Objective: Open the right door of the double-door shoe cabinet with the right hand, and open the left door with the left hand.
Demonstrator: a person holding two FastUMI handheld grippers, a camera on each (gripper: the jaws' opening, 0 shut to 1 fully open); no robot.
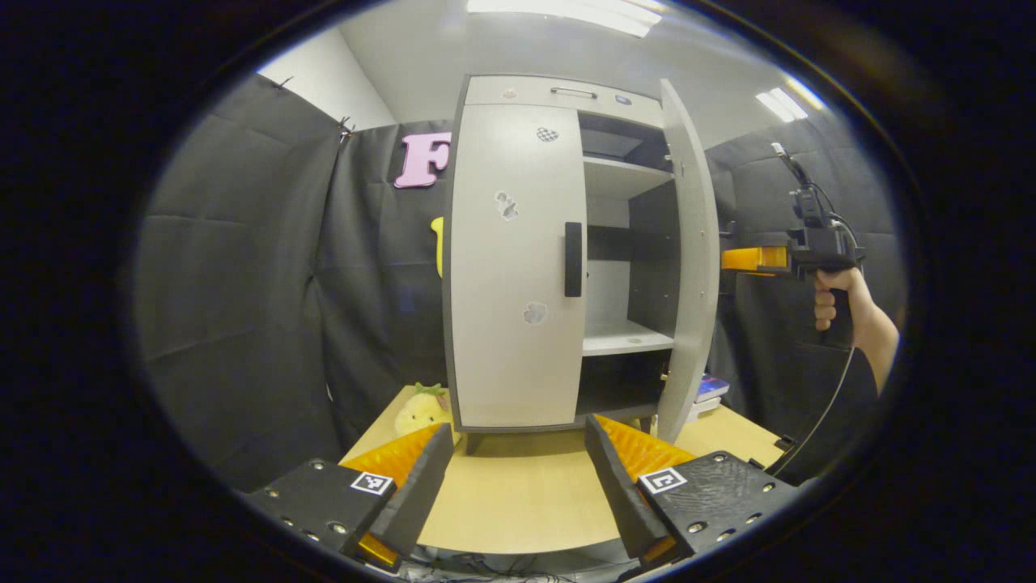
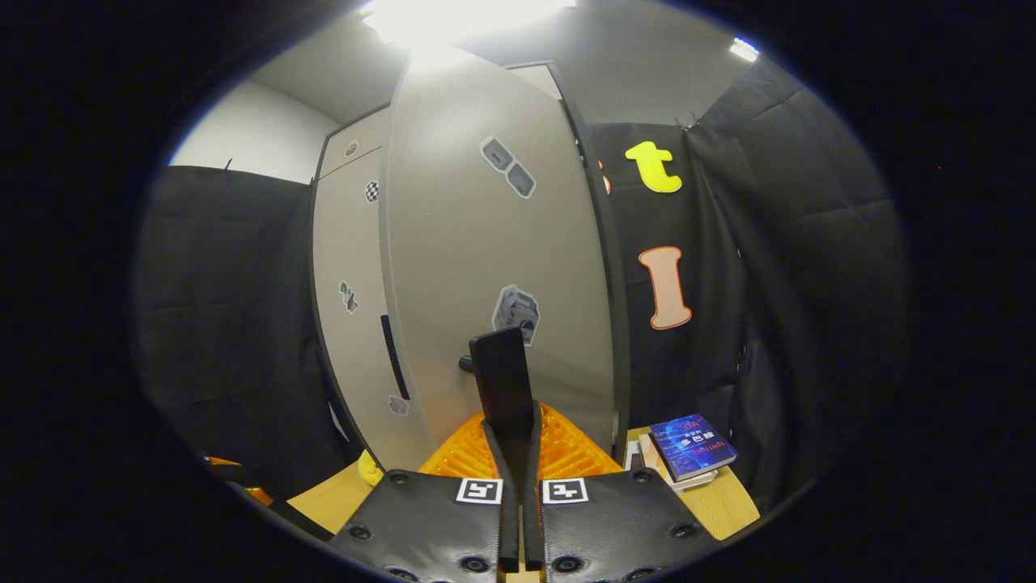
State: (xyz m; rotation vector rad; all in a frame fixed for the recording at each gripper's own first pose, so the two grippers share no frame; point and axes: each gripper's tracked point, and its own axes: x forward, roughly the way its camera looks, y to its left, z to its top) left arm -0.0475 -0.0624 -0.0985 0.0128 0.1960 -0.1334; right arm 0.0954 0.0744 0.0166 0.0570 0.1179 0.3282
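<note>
The light grey shoe cabinet (image 1: 518,91) stands on a wooden table (image 1: 518,502). Its left door (image 1: 510,324) is closed, with a black vertical handle (image 1: 573,259) at its inner edge. The right door (image 1: 692,267) is swung out, baring the shelves (image 1: 623,336). My left gripper (image 1: 518,433) is open, low in front of the cabinet and apart from it. A hand (image 1: 842,300) holds my right gripper (image 1: 753,257) at the outer face of the right door. In the right gripper view, the right gripper (image 2: 513,429) is shut on the right door's black handle (image 2: 503,380), and the right door (image 2: 469,243) looms close.
A yellow plush toy (image 1: 421,409) lies on the table left of the cabinet's base. A stack of books (image 2: 692,445) sits on the table to the cabinet's right, behind the swung door. Black cloth walls close in on both sides.
</note>
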